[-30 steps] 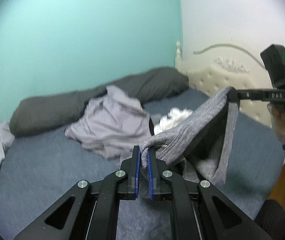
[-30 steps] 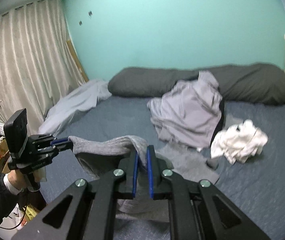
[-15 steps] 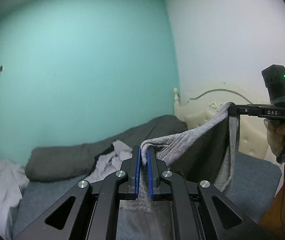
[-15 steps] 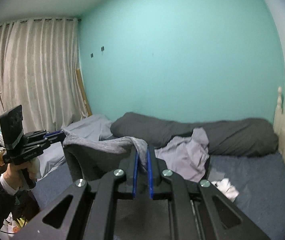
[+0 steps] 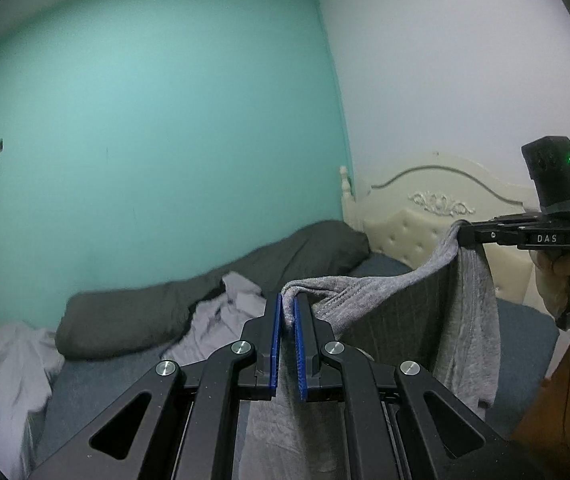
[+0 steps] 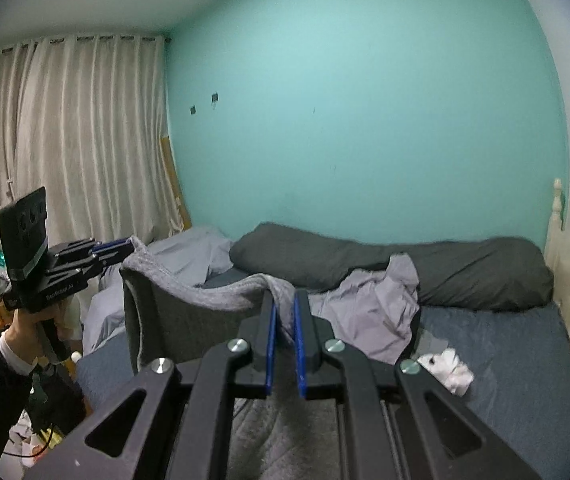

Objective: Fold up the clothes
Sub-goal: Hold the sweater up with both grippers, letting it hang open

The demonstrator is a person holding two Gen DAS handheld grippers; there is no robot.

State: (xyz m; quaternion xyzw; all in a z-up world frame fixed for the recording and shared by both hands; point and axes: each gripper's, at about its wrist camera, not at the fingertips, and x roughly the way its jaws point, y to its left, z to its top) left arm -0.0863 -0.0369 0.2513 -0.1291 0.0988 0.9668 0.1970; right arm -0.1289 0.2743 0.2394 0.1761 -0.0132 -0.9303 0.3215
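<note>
A grey knit garment (image 5: 389,300) hangs in the air above the bed, stretched between both grippers. My left gripper (image 5: 288,304) is shut on one corner of it, cloth pinched between the blue pads. In the right wrist view my right gripper (image 6: 284,304) is shut on the other corner of the grey garment (image 6: 189,300). Each view shows the other gripper: the right gripper (image 5: 465,236) in a hand at the right, the left gripper (image 6: 127,246) in a hand at the left. The garment's lower part drops out of sight below the fingers.
On the blue bed (image 6: 525,364) lie a crumpled lilac garment (image 6: 377,316), a small white cloth (image 6: 451,368), a long dark grey pillow (image 6: 405,268) and a pale sheet (image 6: 181,252). A cream headboard (image 5: 425,220) stands at the right, curtains (image 6: 65,140) at the left.
Both grippers have risen with the grey garment, lifting it off the bed. The bed now sits lower in both views and more wall shows.
</note>
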